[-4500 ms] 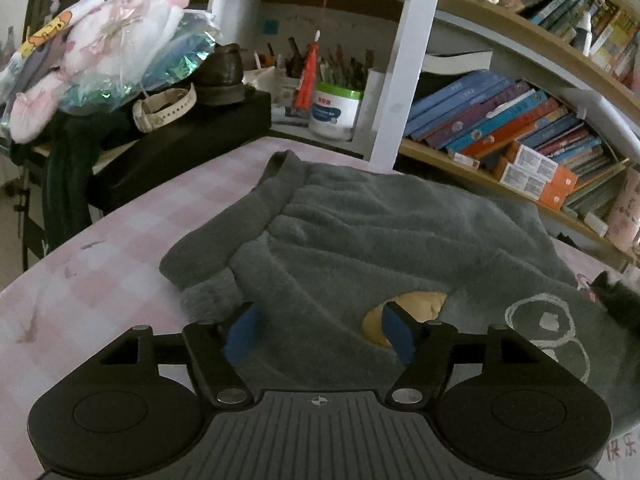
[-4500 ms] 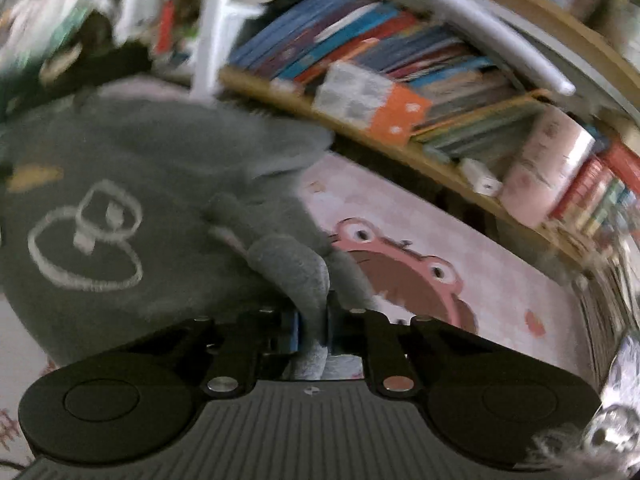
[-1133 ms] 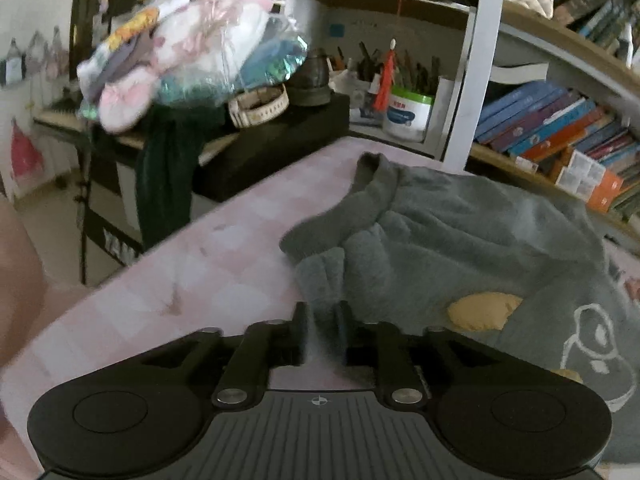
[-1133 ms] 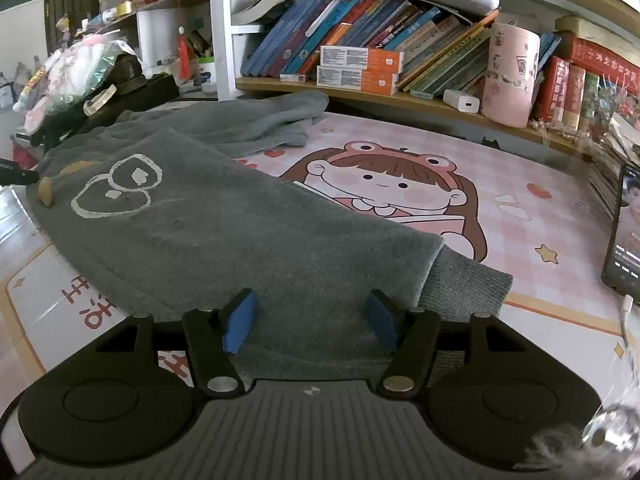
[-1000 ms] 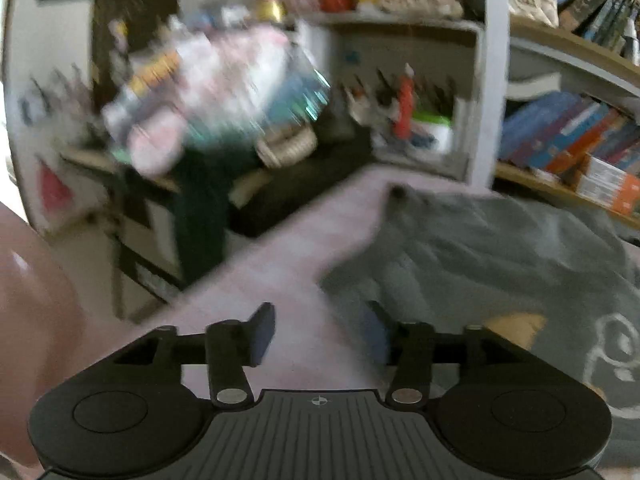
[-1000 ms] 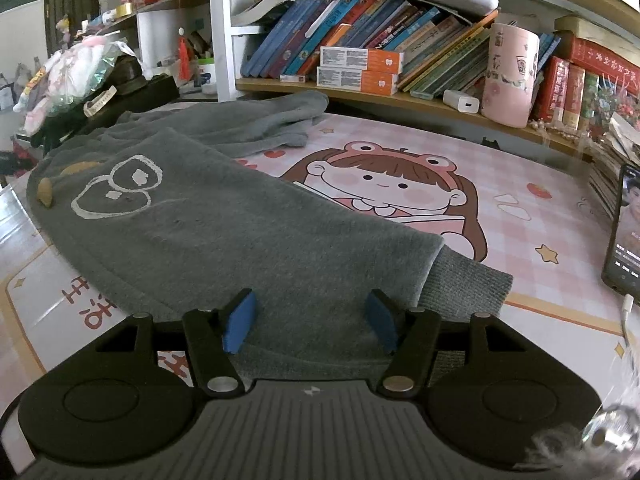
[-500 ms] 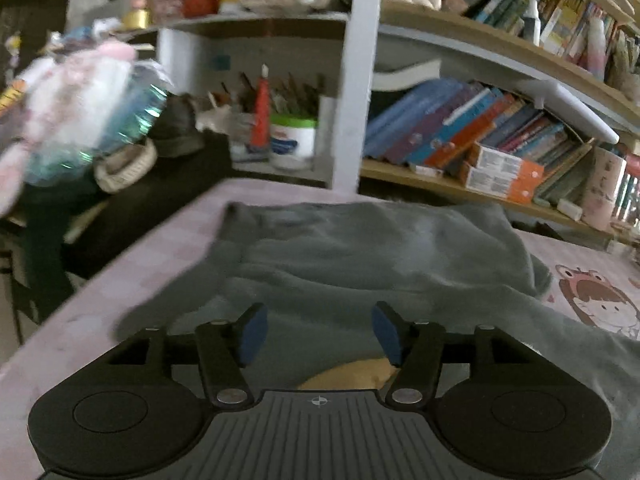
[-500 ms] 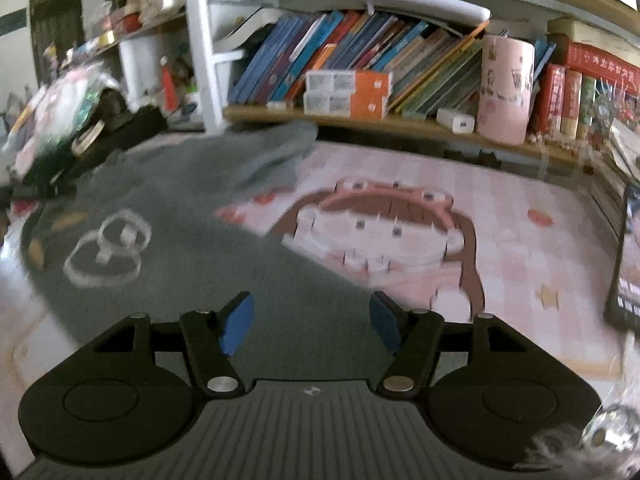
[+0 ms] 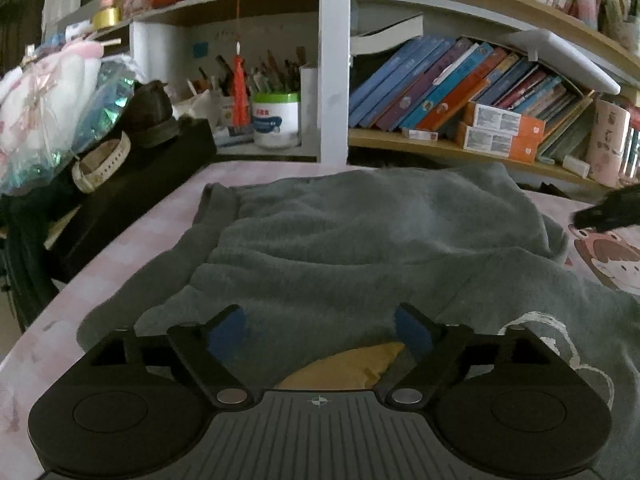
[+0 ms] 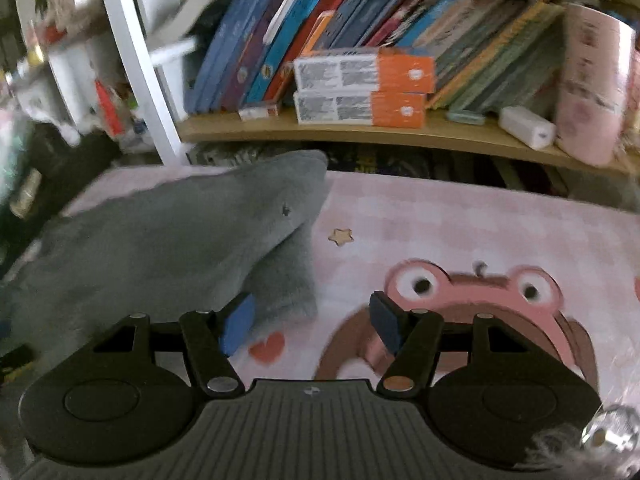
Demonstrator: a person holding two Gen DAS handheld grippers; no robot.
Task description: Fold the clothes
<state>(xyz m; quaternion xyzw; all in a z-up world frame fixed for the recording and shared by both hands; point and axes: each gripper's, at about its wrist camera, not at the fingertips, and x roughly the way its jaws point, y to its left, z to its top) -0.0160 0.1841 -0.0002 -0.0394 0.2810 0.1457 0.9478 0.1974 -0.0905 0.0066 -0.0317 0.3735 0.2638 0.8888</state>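
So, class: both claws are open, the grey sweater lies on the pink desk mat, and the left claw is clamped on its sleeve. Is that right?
Not quite. The left claw grips nothing: its jaws have just been opening and stand wide above the sweater, as the left wrist view shows. The rest holds: the right claw is open too, and the sweater lies on the mat.

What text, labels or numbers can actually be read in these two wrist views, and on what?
None reads as words.
White jar label: red and blue print, too small.
Two orange-and-white boxes: grey print blocks and a white logo, blurred.
Book spines: titles too small or blurred.
Pink cup: marks unreadable.
Grey sweatshirt: drawn outline only, no letters.
Desk mat: cartoon, star, heart; no text in view.
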